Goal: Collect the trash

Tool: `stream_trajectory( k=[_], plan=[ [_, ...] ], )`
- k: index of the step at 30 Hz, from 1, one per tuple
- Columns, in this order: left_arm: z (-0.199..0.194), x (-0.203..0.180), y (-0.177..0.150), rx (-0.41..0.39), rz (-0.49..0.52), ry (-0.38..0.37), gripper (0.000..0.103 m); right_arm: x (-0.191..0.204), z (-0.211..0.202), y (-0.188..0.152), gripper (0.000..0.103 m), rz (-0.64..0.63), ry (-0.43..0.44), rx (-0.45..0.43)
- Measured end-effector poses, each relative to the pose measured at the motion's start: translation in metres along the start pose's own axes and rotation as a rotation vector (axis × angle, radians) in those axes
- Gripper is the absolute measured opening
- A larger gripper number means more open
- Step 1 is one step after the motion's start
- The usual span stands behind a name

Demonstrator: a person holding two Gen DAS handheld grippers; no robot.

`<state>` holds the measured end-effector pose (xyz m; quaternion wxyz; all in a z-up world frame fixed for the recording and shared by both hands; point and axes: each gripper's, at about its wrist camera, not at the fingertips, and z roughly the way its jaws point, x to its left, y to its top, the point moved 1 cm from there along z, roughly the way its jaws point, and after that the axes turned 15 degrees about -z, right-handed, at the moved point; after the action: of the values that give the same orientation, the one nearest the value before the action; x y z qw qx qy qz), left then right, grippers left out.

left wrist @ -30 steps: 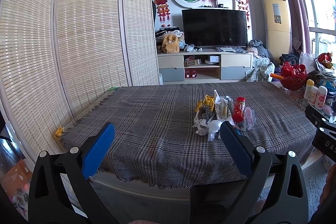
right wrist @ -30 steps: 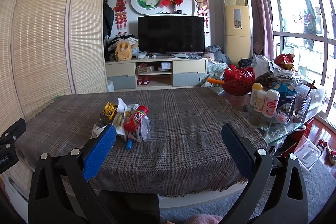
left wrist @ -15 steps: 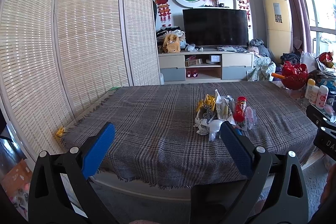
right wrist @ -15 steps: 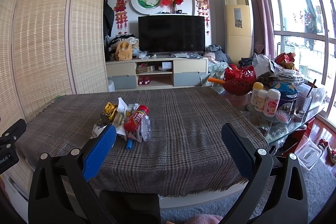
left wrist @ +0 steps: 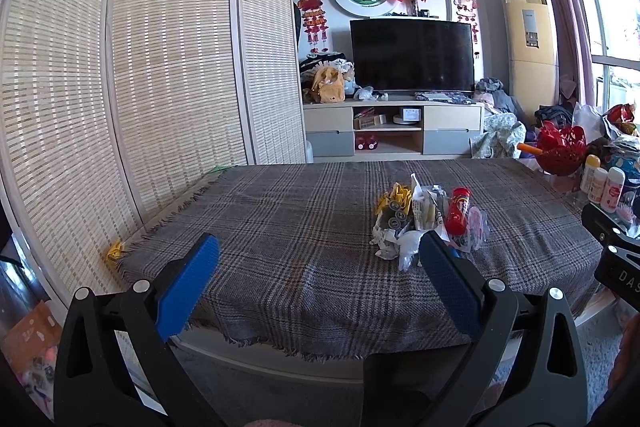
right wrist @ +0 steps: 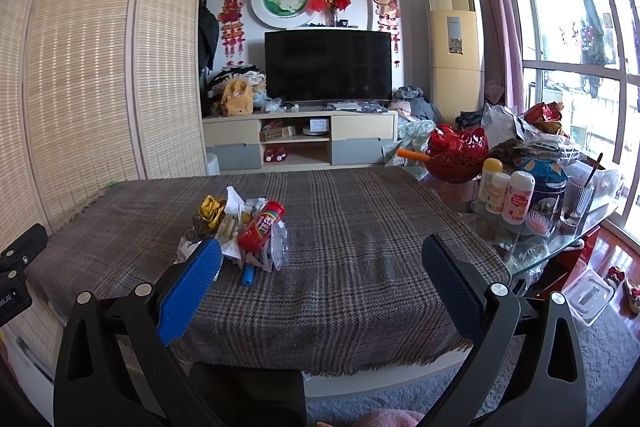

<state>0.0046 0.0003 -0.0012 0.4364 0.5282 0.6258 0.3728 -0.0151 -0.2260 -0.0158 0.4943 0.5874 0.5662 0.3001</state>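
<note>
A heap of trash (right wrist: 236, 229) sits on the plaid cloth (right wrist: 360, 247) covering the table; its red tube (right wrist: 261, 226) carries lettering too small for us to read; a blue stick (right wrist: 248, 274) lies at its near edge; our left gripper (left wrist: 318, 277) and right gripper (right wrist: 320, 277) hover short of it, jaws wide apart and empty; white letters "DAS" show at the left view's edge.
</note>
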Motion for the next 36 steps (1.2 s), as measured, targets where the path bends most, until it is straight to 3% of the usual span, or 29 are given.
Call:
stream_trajectory(
  k=[18,26,29,36],
  plan=[
    [0.018,0.002,-0.005,0.039,-0.016,-0.017,0.095,-0.01,0.013,-0.003,0.1,0.025,0.012,0.021],
    [0.061,0.002,-0.019,0.133,-0.015,-0.048,0.095,-0.01,0.054,-0.016,0.1,0.049,0.011,0.098],
    [0.081,0.0,-0.029,0.169,0.01,-0.028,0.095,-0.006,0.071,-0.023,0.1,0.033,0.01,0.122],
    [0.123,-0.003,-0.043,0.245,0.027,-0.032,0.095,0.005,0.12,-0.038,0.1,0.057,0.104,0.211]
  ],
)
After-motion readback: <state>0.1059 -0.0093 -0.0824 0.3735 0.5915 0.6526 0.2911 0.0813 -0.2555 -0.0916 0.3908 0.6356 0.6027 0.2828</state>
